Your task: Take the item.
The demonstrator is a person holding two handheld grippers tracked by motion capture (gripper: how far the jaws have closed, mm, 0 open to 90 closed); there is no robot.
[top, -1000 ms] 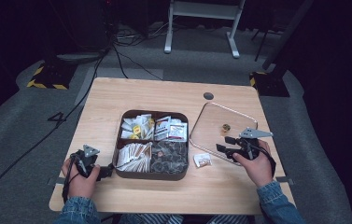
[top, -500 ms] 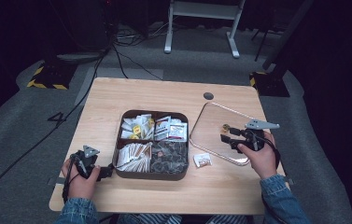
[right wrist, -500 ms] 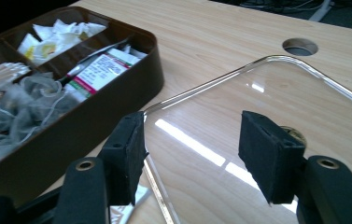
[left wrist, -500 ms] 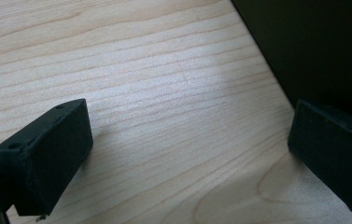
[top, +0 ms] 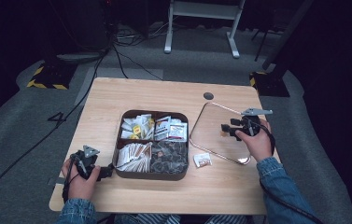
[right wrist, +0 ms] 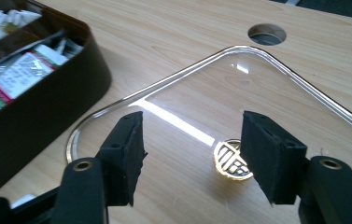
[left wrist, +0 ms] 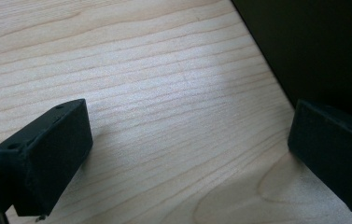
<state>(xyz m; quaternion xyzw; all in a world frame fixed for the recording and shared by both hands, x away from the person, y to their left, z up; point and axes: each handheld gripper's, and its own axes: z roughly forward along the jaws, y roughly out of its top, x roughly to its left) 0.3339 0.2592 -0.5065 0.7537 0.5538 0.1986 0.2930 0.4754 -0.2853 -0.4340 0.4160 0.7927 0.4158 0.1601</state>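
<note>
A dark brown box [top: 117,154] with four compartments of sachets sits mid-table. Its clear lid [top: 211,122] lies flat to the right, with a gold knob [right wrist: 232,159] in the middle. A loose sachet [top: 202,160] lies in front of the lid. My right gripper [top: 225,129] hovers over the lid, open. In the right gripper view its jaws [right wrist: 190,158] stand apart just short of the knob, nothing between them. My left gripper [top: 108,171] rests on the table at the box's front left corner. It is open [left wrist: 187,158], and the box wall [left wrist: 313,46] stands beside one jaw.
The wooden table [top: 131,98] has a round cable hole [top: 208,95] at the back right, seen too in the right gripper view [right wrist: 267,33]. Cables and a white stand leg [top: 232,42] lie on the grey floor behind. Bare wood lies left and front of the box.
My right hand has moved away from the loose sachet, farther back over the lid toward its knob. The left hand and the box have stayed put.
</note>
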